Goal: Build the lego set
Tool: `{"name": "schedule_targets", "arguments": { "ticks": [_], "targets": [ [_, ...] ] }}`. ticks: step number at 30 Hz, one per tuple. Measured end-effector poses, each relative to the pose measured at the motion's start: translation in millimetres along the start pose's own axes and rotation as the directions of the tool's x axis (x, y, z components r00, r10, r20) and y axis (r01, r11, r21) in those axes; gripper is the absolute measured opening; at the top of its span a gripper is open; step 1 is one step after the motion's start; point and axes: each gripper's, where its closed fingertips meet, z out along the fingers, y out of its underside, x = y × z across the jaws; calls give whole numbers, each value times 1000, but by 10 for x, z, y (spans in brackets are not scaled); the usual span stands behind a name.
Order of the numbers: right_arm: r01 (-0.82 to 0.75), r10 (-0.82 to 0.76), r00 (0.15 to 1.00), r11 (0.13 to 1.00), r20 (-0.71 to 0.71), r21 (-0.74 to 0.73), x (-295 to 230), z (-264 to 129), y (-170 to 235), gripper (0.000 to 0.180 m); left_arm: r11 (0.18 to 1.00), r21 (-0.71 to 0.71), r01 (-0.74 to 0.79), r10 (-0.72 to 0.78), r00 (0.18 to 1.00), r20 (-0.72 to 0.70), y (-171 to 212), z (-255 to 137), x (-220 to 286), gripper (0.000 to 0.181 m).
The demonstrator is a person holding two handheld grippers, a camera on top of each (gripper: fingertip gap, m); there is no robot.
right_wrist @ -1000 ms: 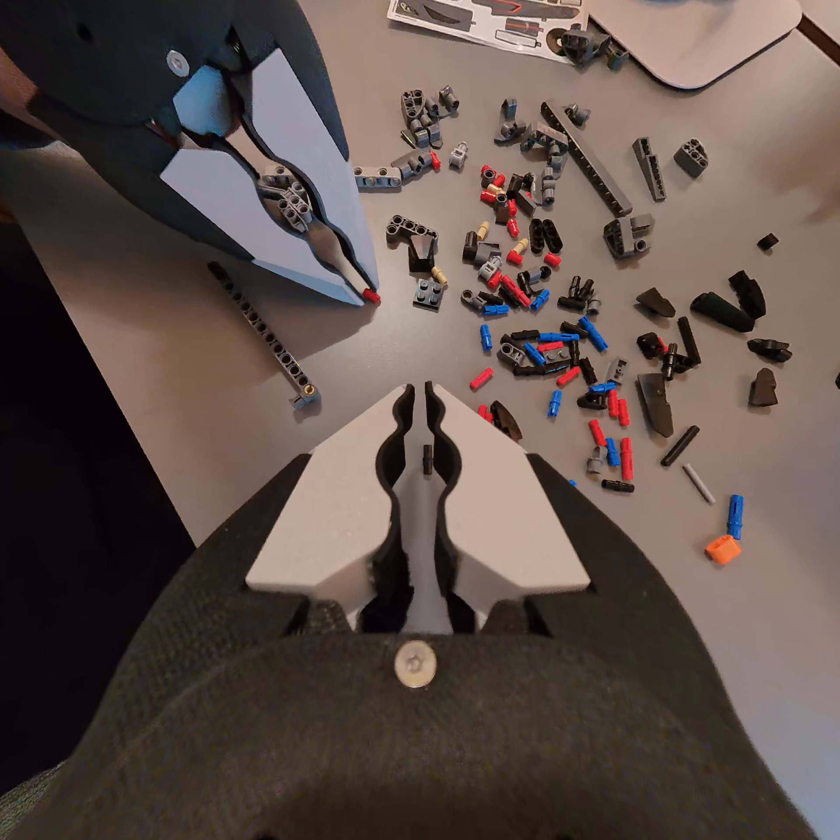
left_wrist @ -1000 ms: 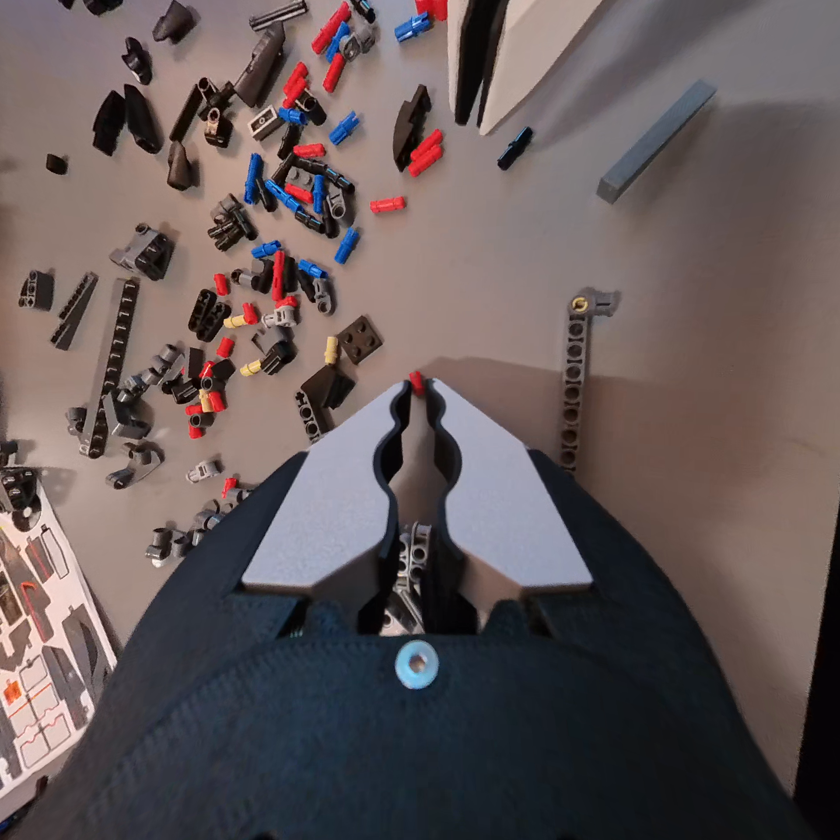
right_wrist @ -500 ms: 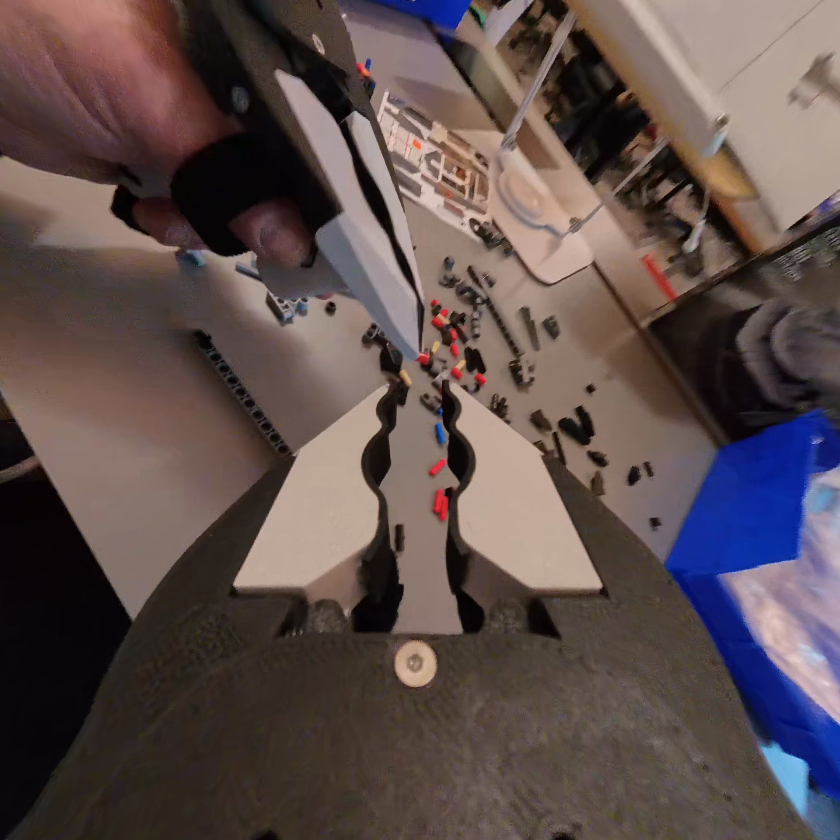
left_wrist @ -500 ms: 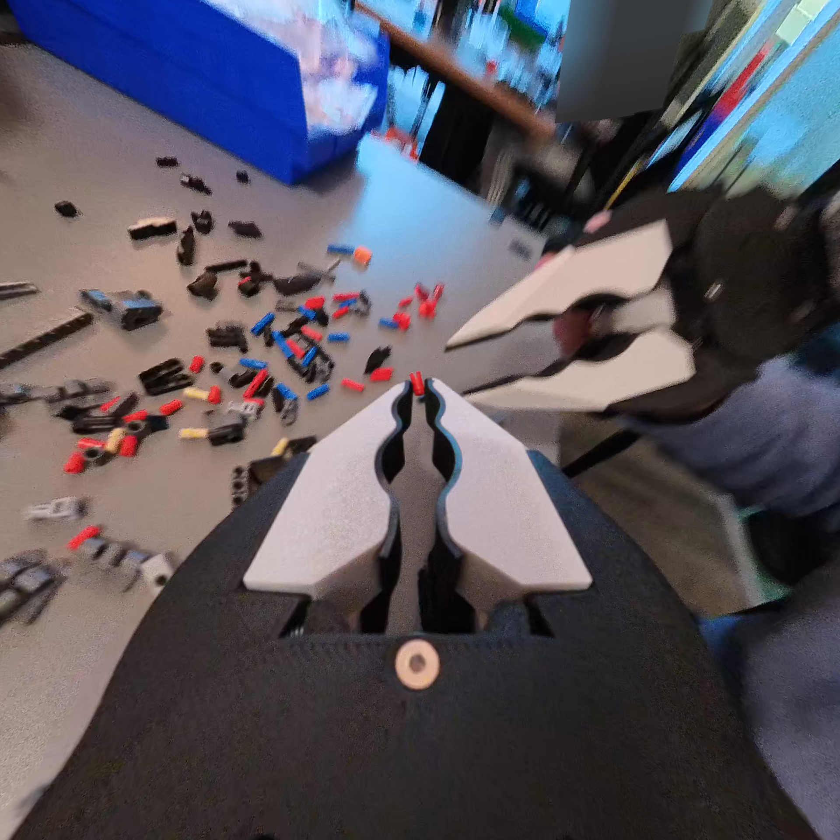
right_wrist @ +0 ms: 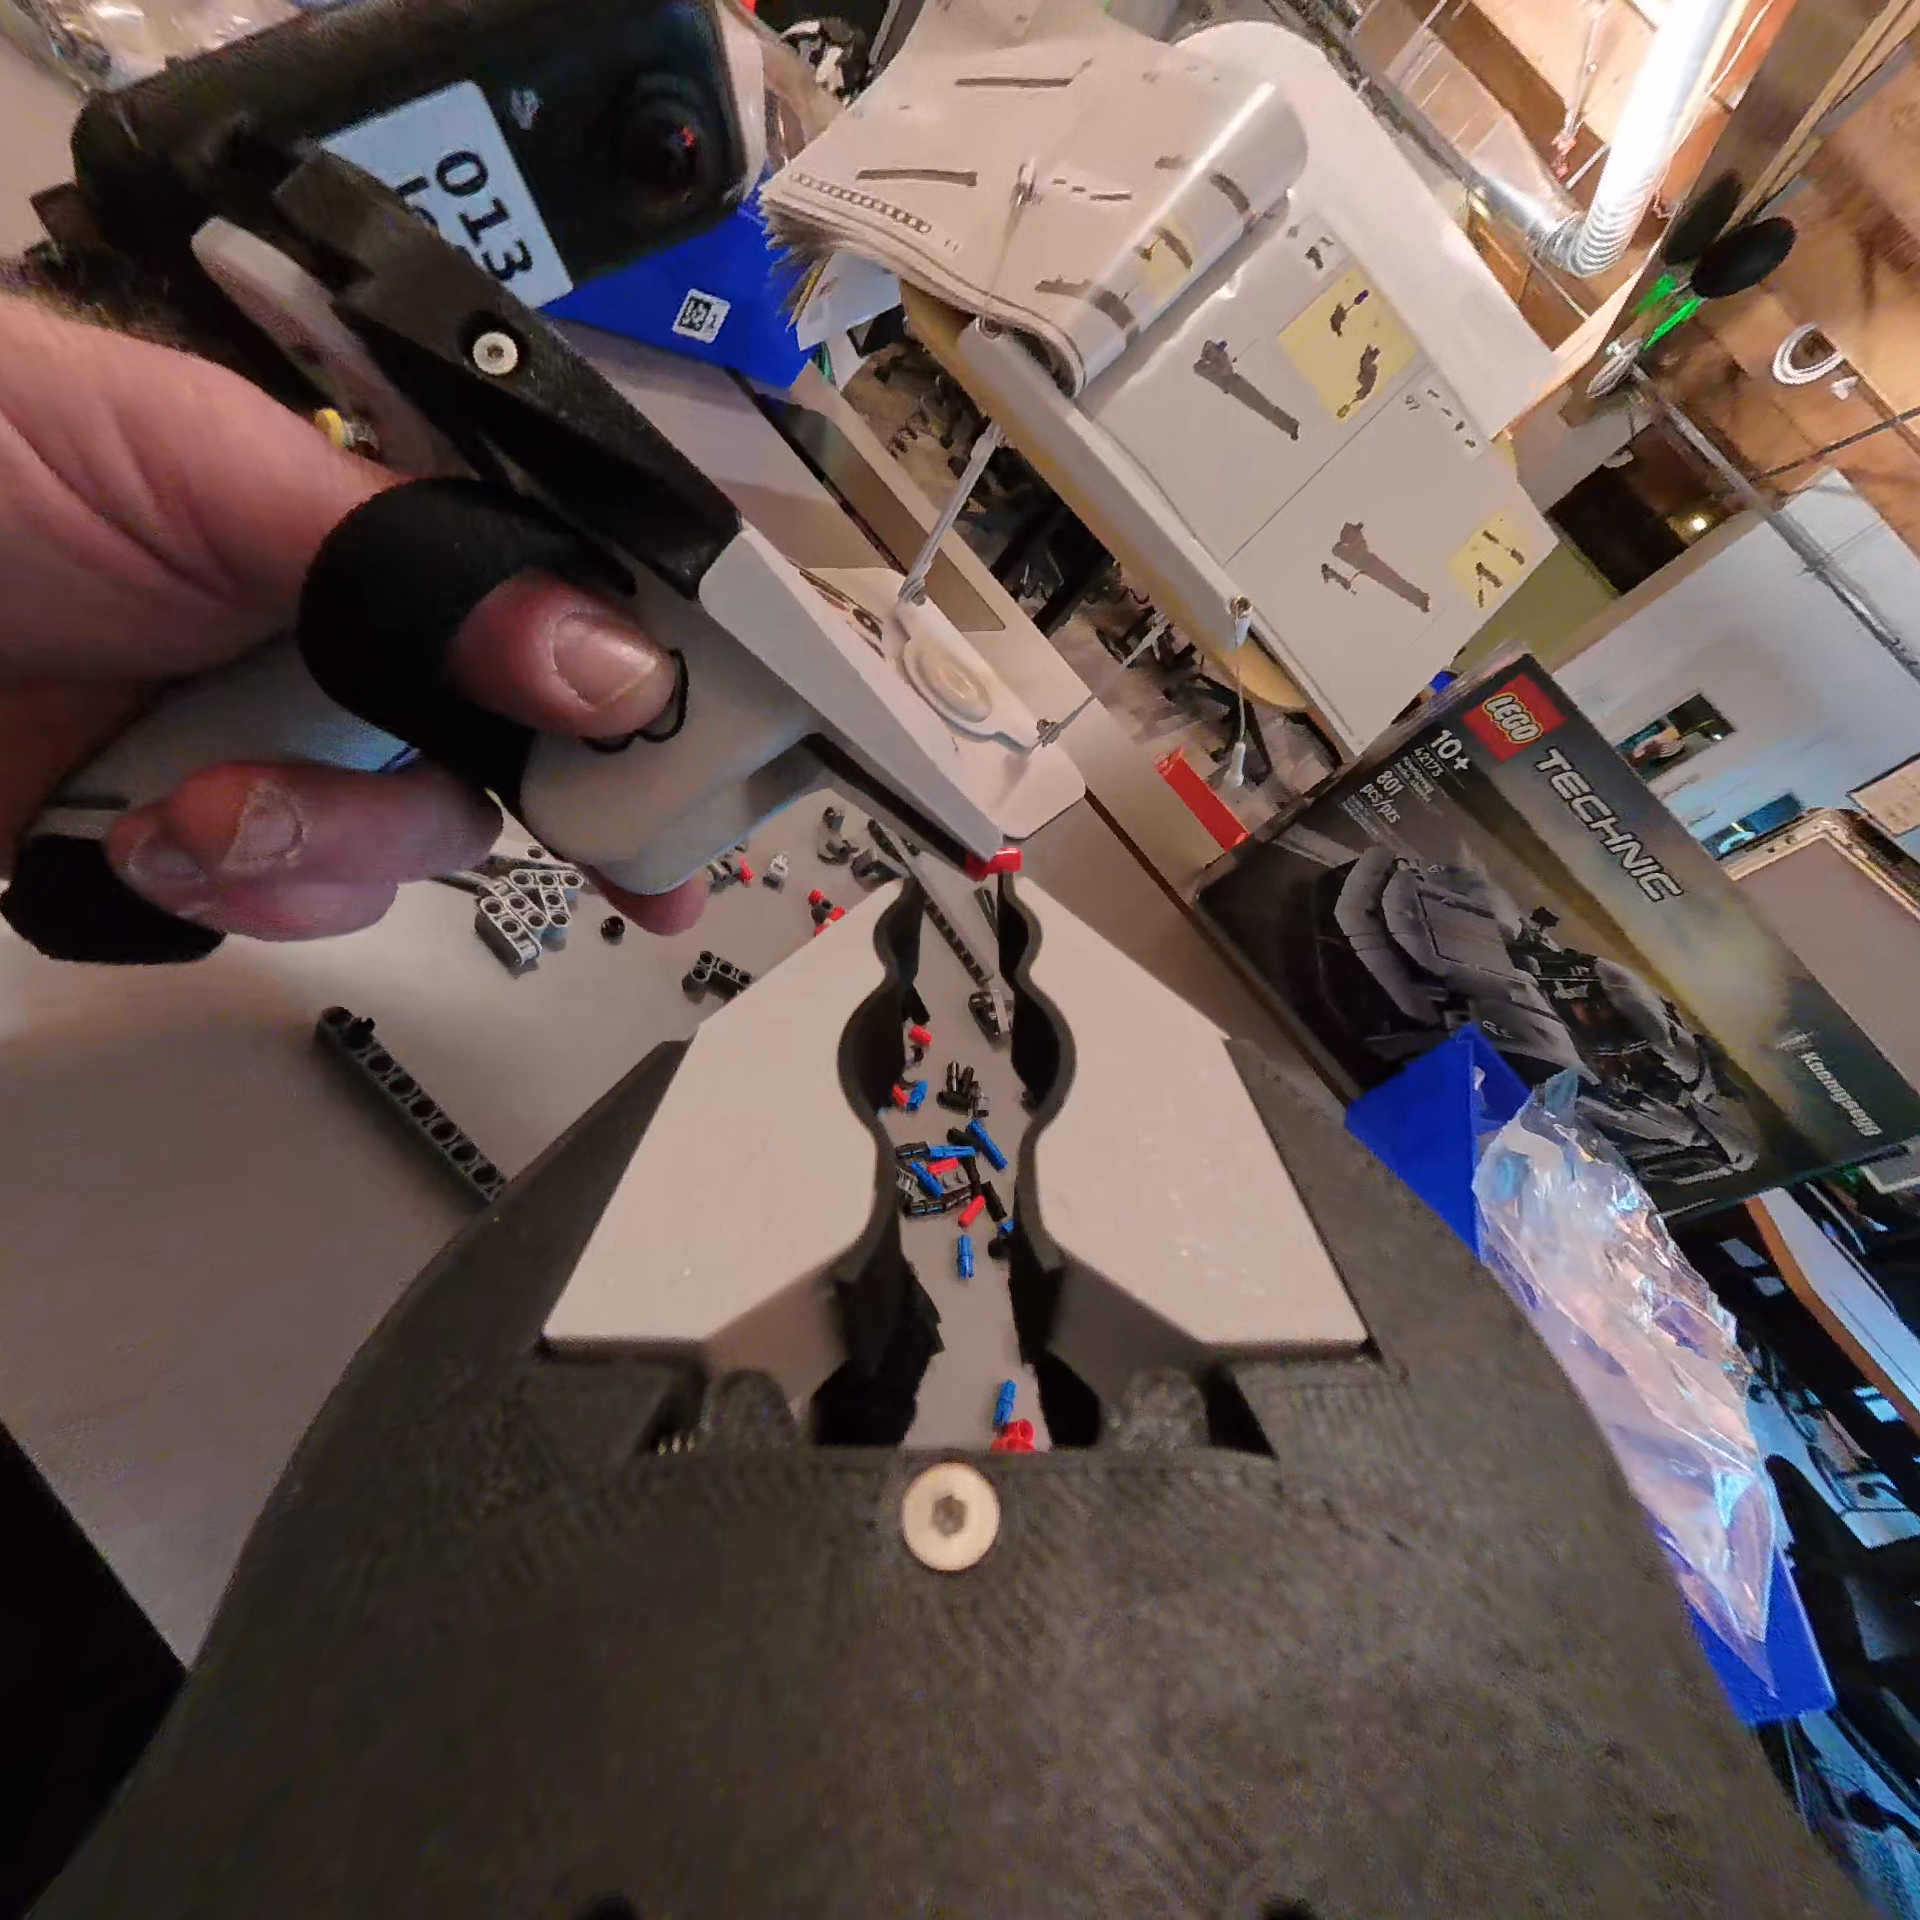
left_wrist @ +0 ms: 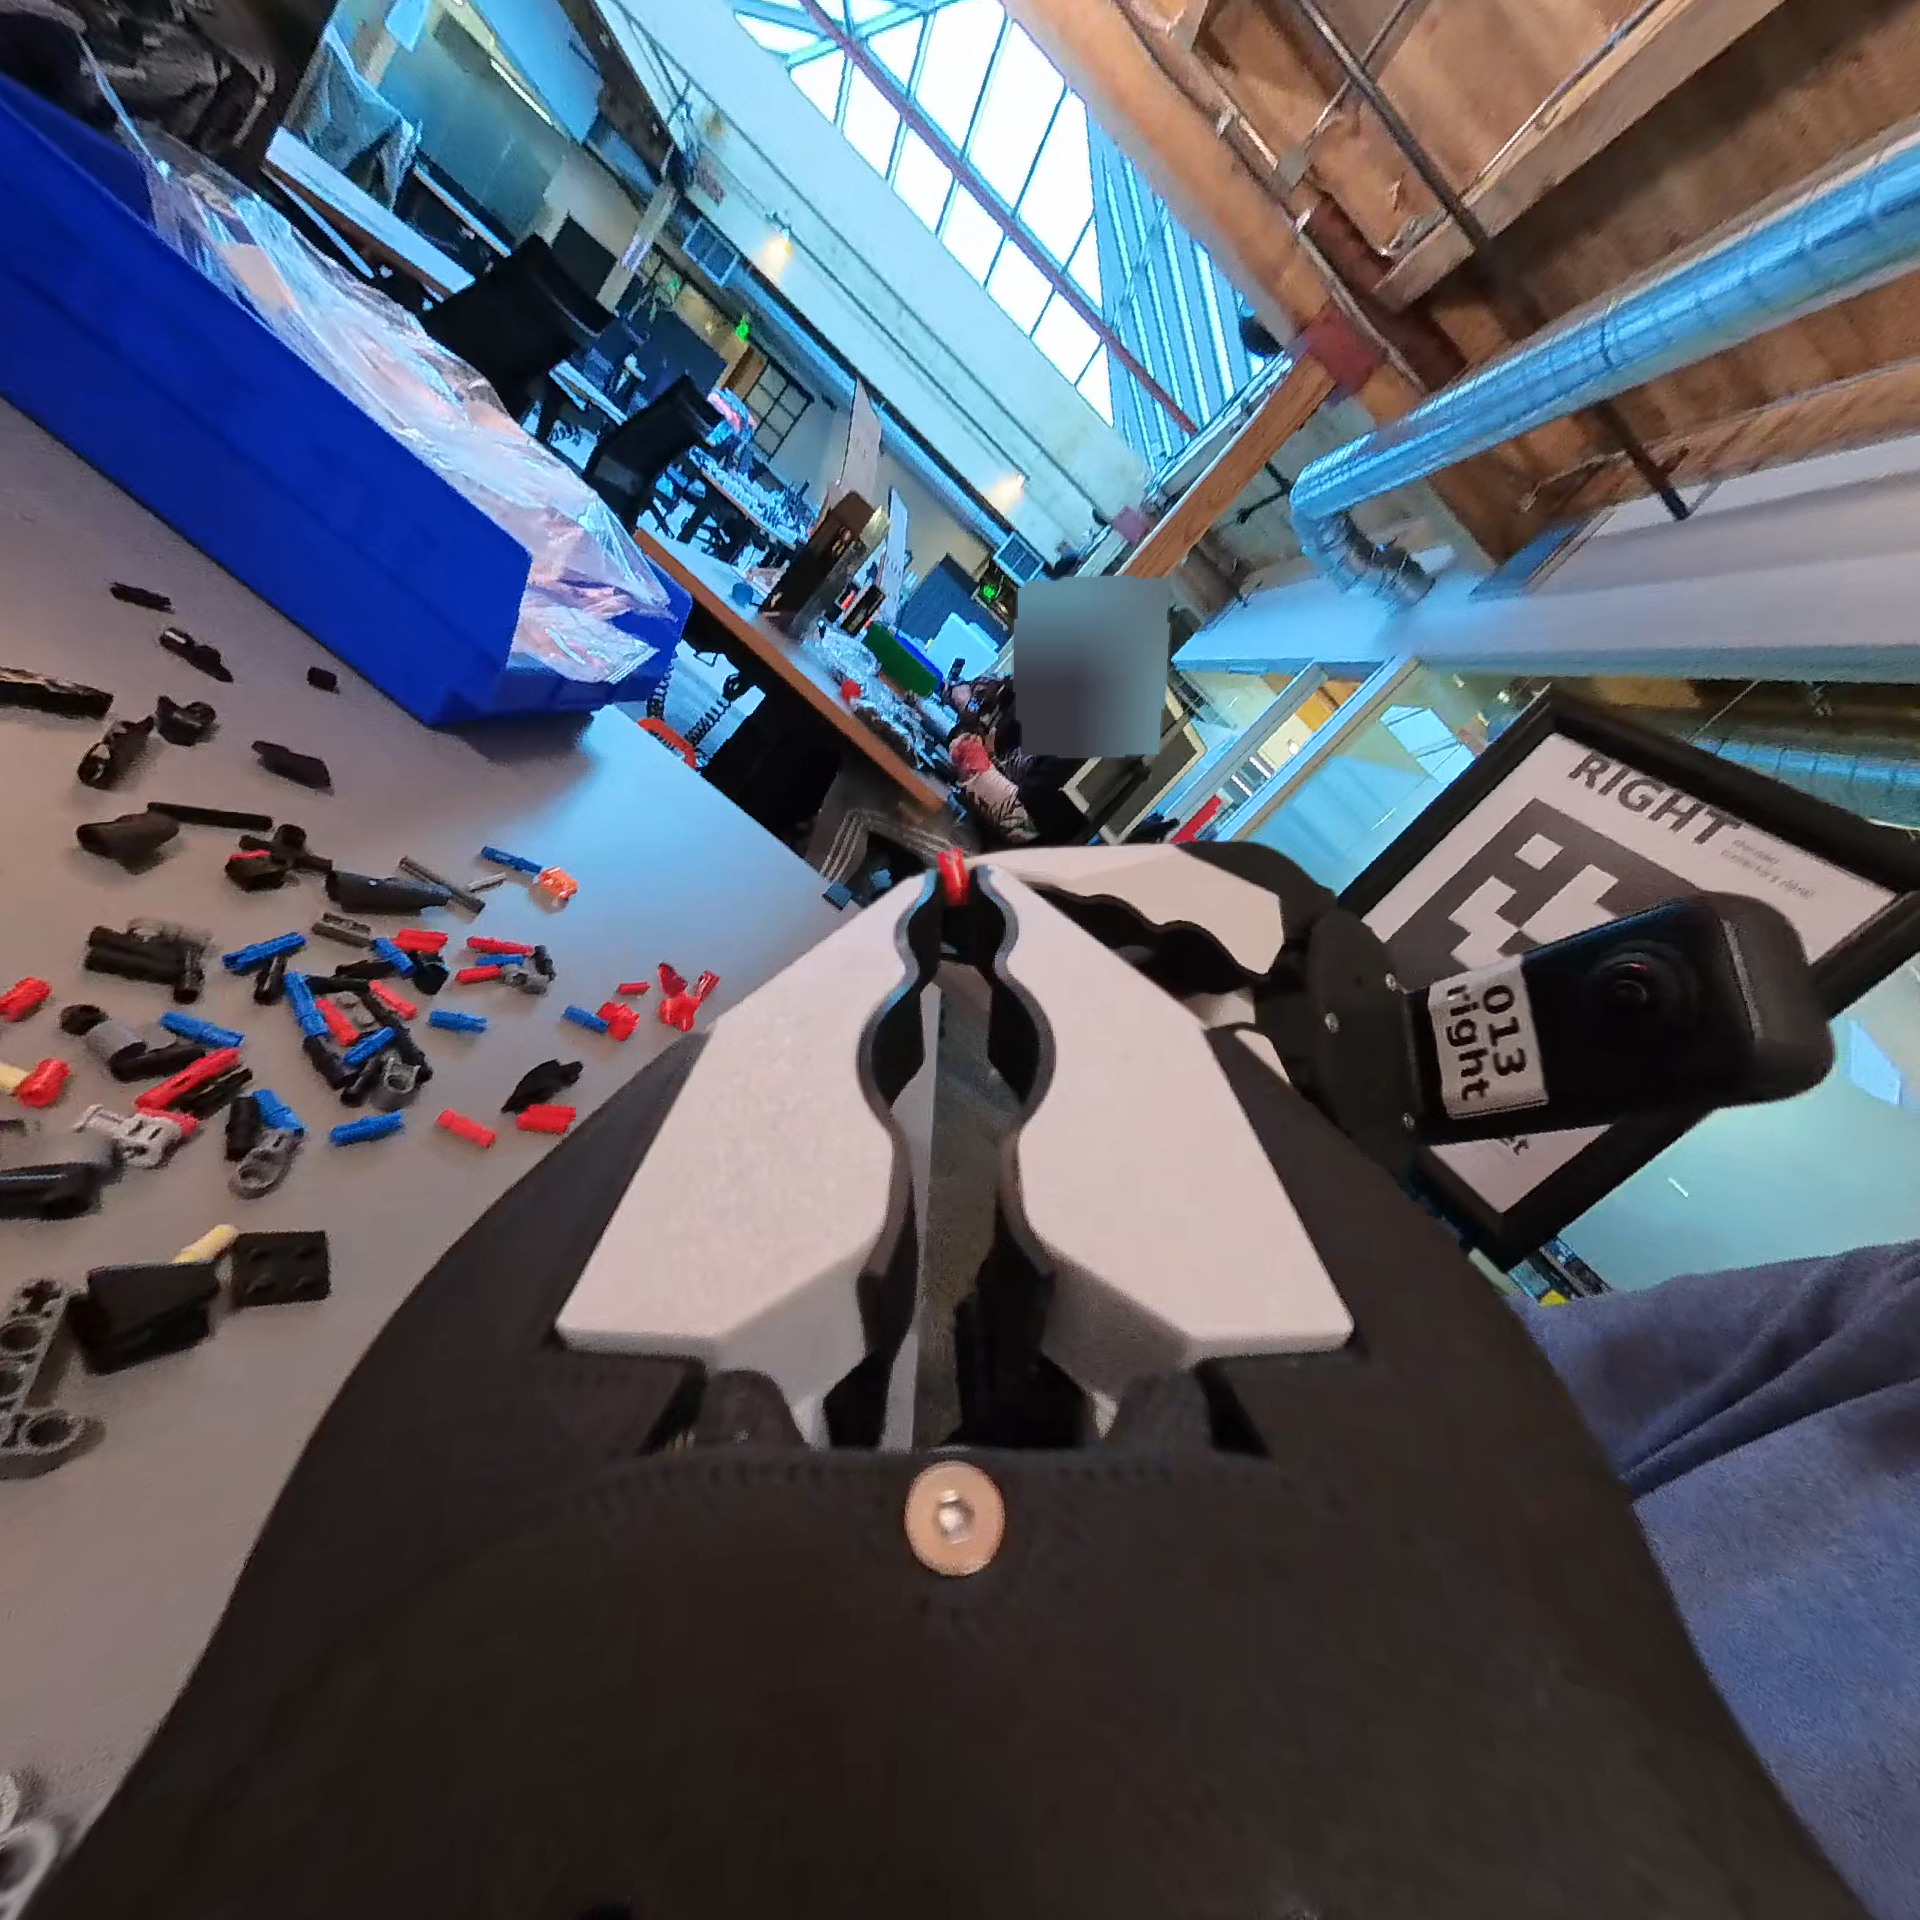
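The blue bin (left_wrist: 312,457) is holding crumpled clear plastic (left_wrist: 416,364). I'm pinching a red pin (left_wrist: 952,871) in my left gripper (left_wrist: 954,883); my right gripper (right_wrist: 951,899) is gaping, empty, beside it.

Prob. a workshop — exposed duct (left_wrist: 1621,343), timber beams (left_wrist: 1226,457), cluttered benches (left_wrist: 790,665).

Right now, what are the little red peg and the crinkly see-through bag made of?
The red peg, pinched at the tips of the left gripper, looks like hard moulded plastic: one solid colour, smooth, with a raised rim. The bag looks like thin clear plastic film: it is creased, shiny, and you can see through it.
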Motion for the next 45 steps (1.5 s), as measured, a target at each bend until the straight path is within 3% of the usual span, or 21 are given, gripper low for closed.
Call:
{"name": "schedule_targets", "arguments": {
  "ticks": [20, 29, 45],
  "targets": [
    [36, -31, 997, 997, -67, 65, 130, -62, -98, 4, 982, 111, 150, -140, 986, -94, -24, 84, 90, 2],
    [28, -29, 1000, 993, 7, 116, 111, -121, -177, 1, 974, 107, 198, -179, 969, -169, -29, 49, 188, 3],
    [-25, 7, 995, 985, 101, 171, 104, -191, -287, 1, 983, 85, 164, -147, 972, -182, -63, 0, 302, 3]
  ]
}}
